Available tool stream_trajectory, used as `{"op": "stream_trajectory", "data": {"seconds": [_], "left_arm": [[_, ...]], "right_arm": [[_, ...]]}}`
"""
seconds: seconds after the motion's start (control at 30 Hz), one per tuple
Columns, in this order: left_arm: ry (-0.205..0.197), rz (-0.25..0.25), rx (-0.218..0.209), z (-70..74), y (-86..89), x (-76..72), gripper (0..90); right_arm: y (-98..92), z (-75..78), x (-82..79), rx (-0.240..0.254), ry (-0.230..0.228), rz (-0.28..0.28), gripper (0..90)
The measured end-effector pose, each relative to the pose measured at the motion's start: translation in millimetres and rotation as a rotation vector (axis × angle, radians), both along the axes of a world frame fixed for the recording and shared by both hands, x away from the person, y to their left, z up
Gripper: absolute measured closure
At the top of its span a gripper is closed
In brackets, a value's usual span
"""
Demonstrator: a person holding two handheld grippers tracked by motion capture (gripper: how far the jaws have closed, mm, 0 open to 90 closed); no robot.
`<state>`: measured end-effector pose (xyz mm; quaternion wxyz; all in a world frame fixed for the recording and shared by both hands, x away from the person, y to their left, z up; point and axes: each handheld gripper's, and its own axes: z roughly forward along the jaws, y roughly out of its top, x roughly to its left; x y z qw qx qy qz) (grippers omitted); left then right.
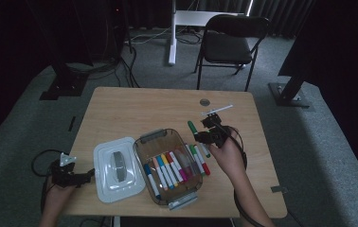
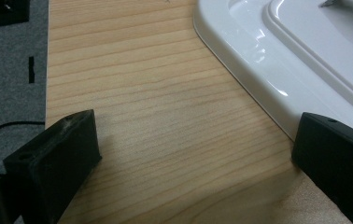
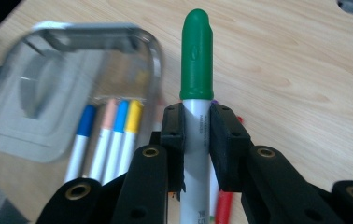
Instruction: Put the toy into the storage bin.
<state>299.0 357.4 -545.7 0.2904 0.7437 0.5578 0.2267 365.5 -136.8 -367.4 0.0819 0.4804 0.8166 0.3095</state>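
Green marker (image 3: 196, 93) clamped in right gripper (image 3: 196, 135), white lid (image 2: 305, 60)

Black tongs (image 3: 197, 140), brass-ringed screw holes; left tongs (image 1: 89, 174) bear grey triangular plate, apparently black cable.

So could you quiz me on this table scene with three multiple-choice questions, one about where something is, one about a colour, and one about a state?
1. Where does the white lid lie?
A. On the table, left of the clear box
B. On the chair
C. Clipped onto the box

2. What colour is the cap of the marker in the right gripper?
A. Red
B. Green
C. Yellow

3. How do the jaws of the left gripper stand?
A. Closed on the lid
B. Closed on a marker
C. Open, holding nothing

Answers: 1 A, the high view shows the lid flat beside the clear box. 2 B, the cap above the jaws is green. 3 C, bare wood lies between the spread jaws.
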Motion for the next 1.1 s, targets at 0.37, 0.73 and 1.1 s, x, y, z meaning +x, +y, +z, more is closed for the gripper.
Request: {"op": "stream_trajectory", "data": {"seconds": [0.37, 0.73, 1.1], "left_arm": [[0.001, -0.001, 0.000, 0.1, 0.1, 0.1, 1.2], [0.002, -0.001, -0.001, 0.0, 0.0, 0.1, 1.2], [0.000, -0.001, 0.000, -0.1, 0.0, 0.1, 1.2]], "right_arm": [[47.2, 6.2, -4.8, 0.030, 0.014, 0.107, 76.5], [92.0, -8.5, -10.9, 0.026, 0.065, 0.193, 76.5], [121.6, -40.2, -12.0, -0.023, 0.145, 0.243, 76.5]]}}
